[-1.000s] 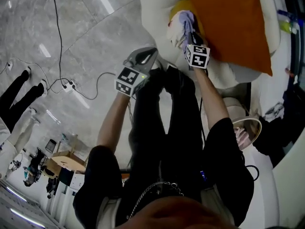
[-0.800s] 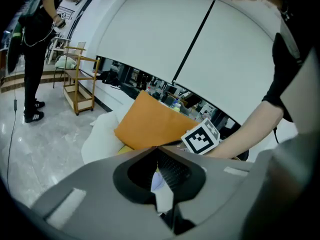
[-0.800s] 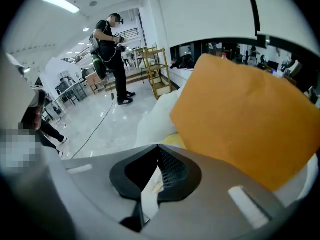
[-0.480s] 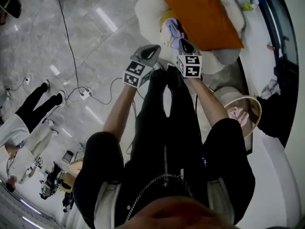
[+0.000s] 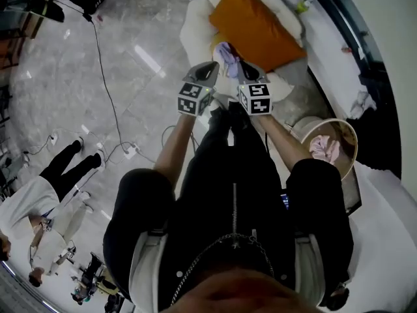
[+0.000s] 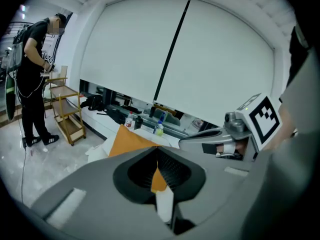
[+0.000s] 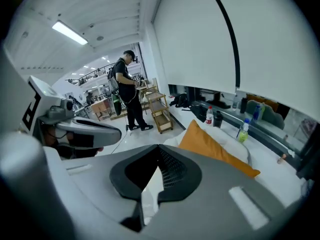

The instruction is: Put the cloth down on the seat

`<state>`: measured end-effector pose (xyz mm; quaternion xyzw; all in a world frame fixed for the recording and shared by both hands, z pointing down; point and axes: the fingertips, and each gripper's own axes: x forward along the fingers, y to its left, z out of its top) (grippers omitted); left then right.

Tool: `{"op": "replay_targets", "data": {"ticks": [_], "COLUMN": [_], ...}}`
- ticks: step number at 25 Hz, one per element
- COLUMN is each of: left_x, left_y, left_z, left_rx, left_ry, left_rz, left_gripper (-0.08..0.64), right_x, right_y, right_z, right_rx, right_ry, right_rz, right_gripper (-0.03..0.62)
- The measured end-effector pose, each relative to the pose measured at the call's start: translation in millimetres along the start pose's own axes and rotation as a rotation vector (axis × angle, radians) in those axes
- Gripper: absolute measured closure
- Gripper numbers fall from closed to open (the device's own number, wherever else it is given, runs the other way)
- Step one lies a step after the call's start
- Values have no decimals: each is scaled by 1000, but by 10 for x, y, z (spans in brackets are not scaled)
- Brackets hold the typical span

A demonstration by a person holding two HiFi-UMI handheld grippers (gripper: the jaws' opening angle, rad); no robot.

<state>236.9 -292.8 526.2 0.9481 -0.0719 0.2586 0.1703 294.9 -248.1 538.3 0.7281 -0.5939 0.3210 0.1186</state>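
Left gripper [image 5: 210, 68]: jaws closed tip to tip, nothing between them. Right gripper [image 5: 240, 67]: jaws closed too, empty. The lilac cloth [image 5: 227, 51] lies on the white seat [image 5: 195, 28], just beyond both sets of tips and between them, held by neither. Its far right side rests against the orange cushion [image 5: 257, 28].

Orange cushion [image 5: 255, 28] crowding seat [image 5: 195, 25], basket [image 5: 344, 130] right, open floor [image 5: 98, 77] left
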Motion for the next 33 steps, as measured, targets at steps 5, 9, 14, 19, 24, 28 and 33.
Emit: {"op": "replay_targets", "data": {"ticks": [5,9,14,19,24,28,33], "left_x": [-21,-103,-133,-200,-213,-202,-214], "left_y": [-344,-468,-516,-541,-533,-482,-480], "left_z": [181,402,581,619,660,654,665], "left_rx": [24,56,83,89,102,102,117], "left_ry": [-22,-36,-76,-63,-55,-59,-71], "left_rz": [-18,-25,-25,-16,-18,-20,-33], "left_gripper": [549,549,549,549,549,549,549], "right_x": [-381,-505,-694,-761,-773,-762,-775], "right_y": [15,14,85,139,114,104,130], "right_z": [216,503,765,851,942,943,913], "right_rx": [-3,-38,-85,-95,-103,-101,-92], "right_ry": [-49,-87,-139,-154,-154,-148,-150], "right_rz": [4,13,40,53,55,51,45], "right_gripper": [591,591,591,591,591,591,591]}}
